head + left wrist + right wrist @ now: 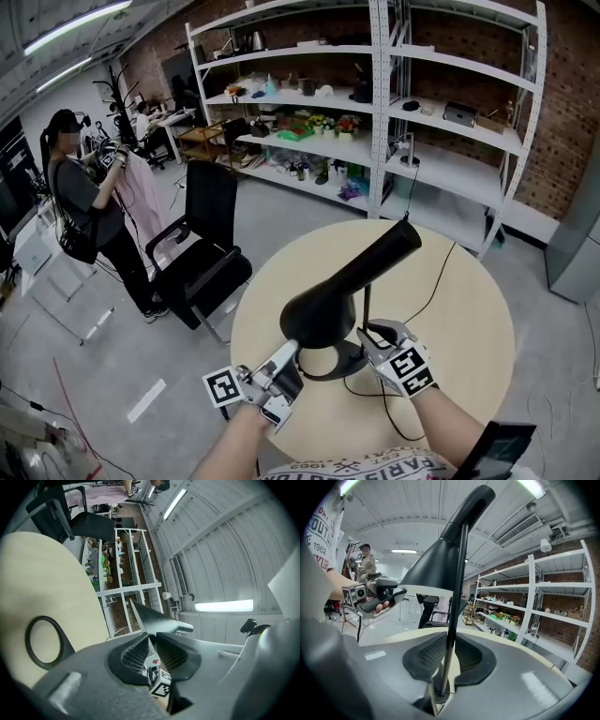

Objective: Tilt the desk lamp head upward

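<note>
A black desk lamp stands on the round cream table [469, 309], with a ring base [330, 373], a thin stem [366, 314] and a cone head [347, 281] that slants down to the left. My left gripper [289, 361] is at the head's lower rim. In the left gripper view [150, 641] the thin rim of the lamp head [157, 618] sits pinched between the pads. My right gripper [370, 336] reaches the stem from the right. In the right gripper view [449, 656] the stem [452, 634] runs up between the pads, with a gap on its right side.
The lamp's black cable [431, 291] trails over the table's far right edge. A black office chair [202, 253] stands left of the table. White shelving [375, 112] lines the brick wall behind. A person [89, 206] stands at the far left.
</note>
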`<state>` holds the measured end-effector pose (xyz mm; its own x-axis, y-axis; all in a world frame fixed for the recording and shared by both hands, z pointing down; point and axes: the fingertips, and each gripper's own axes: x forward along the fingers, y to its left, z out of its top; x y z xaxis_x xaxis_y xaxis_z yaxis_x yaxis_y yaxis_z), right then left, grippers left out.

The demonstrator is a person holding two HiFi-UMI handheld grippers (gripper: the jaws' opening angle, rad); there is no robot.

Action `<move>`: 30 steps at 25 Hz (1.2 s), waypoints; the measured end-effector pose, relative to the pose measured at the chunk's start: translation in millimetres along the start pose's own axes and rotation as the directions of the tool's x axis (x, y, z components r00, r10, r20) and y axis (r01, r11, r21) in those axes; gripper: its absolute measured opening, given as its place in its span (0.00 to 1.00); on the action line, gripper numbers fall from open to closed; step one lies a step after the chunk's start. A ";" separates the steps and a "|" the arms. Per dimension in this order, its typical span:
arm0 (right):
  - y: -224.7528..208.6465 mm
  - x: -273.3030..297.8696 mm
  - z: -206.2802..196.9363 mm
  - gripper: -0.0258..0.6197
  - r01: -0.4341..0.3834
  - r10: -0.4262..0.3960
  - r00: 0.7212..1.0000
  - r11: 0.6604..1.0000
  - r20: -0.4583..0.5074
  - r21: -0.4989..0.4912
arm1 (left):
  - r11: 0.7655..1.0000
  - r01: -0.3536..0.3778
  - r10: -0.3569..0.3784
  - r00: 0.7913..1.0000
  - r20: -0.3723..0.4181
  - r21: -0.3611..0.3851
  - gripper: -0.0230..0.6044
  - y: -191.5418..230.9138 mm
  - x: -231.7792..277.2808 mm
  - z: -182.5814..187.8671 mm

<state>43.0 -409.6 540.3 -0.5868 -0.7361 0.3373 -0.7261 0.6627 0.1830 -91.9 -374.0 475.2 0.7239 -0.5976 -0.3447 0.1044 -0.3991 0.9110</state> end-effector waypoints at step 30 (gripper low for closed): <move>-5.6 0.4 -4.4 0.13 0.005 -0.005 1.000 1.000 0.008 -0.015 | 1.000 0.001 -0.002 0.998 0.059 0.022 0.10 -11.5 -2.3 17.7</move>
<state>48.4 -413.0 543.5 -0.5861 -0.7405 0.3289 -0.7236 0.6610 0.1987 -106.9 -380.3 461.5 0.6823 -0.6367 -0.3593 0.0897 -0.4149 0.9054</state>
